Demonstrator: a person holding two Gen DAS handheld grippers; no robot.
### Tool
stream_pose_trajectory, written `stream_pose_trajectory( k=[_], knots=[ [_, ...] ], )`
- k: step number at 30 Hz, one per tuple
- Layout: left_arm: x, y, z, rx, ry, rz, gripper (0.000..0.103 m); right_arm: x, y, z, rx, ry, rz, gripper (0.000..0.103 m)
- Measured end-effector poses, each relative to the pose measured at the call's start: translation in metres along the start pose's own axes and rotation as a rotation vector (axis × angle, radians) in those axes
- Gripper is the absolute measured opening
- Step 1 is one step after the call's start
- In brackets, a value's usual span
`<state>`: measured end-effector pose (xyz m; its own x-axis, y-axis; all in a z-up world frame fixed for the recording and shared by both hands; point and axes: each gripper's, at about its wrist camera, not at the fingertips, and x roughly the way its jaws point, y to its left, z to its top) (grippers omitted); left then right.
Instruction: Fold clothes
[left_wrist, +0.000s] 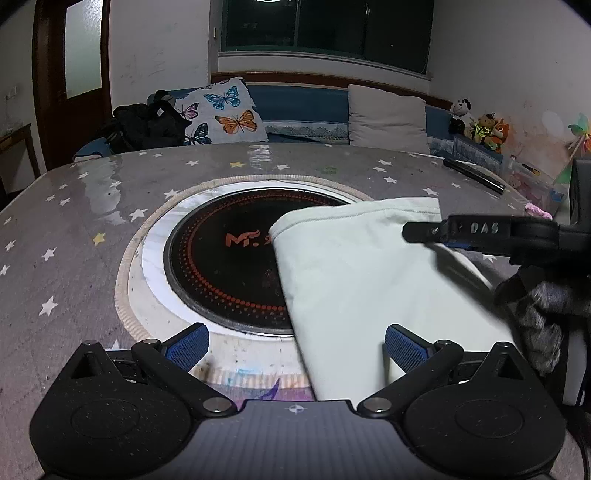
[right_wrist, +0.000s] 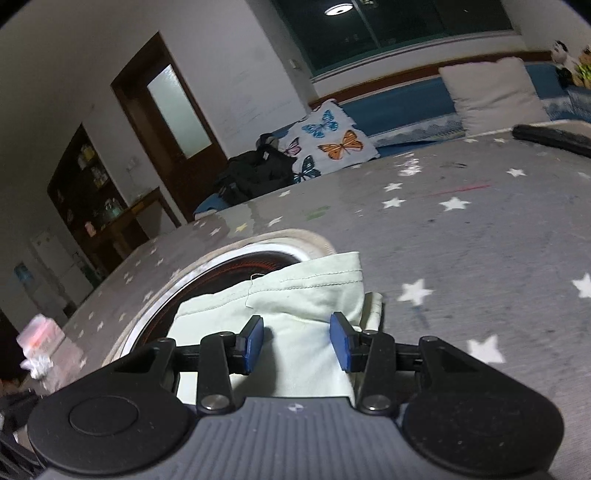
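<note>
Pale green garment (left_wrist: 369, 280) lies folded on the star-print table (left_wrist: 74, 229), partly over the black round hotplate (left_wrist: 221, 258). Left gripper (left_wrist: 295, 350) is wide open w/ nothing held, right pad at the cloth's near edge; right gripper (right_wrist: 297, 339) is part open over the cloth, pads not pinching it. Black stick (left_wrist: 474, 175) lies far off; hem stitched, few creases

left gripper (left_wrist: 297, 349): black linkage arms, silver pivot screws, 2 blue ribbed pads, grey ribbed body with crosshair mark | right gripper (right_wrist: 296, 341): same build, "DAS" embossed on finger | hand (left_wrist: 543, 314): grey knit glove
</note>
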<state>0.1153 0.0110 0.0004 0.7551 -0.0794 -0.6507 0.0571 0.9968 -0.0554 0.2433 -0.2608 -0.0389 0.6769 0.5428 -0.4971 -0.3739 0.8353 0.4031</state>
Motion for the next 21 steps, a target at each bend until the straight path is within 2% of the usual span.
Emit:
stream_pose_trajectory(
  k=[5,11,15,21],
  knots=[
    [0.005,-0.012,0.007,0.026,-0.006,-0.011,0.103,-0.002,0.008,0.007,-0.026,0.029,-0.030,0.040],
    [0.017,-0.022,0.020,0.050,-0.006,-0.022,0.103,0.000,0.020,0.022,-0.082,0.013,-0.046,0.041],
    [0.026,-0.028,0.022,0.071,0.009,-0.024,0.103,0.013,0.021,0.023,-0.118,0.061,-0.083,0.040],
    [0.030,-0.034,0.023,0.088,0.017,-0.033,0.103,0.008,0.021,0.031,-0.128,0.040,-0.080,0.040]
  ],
)
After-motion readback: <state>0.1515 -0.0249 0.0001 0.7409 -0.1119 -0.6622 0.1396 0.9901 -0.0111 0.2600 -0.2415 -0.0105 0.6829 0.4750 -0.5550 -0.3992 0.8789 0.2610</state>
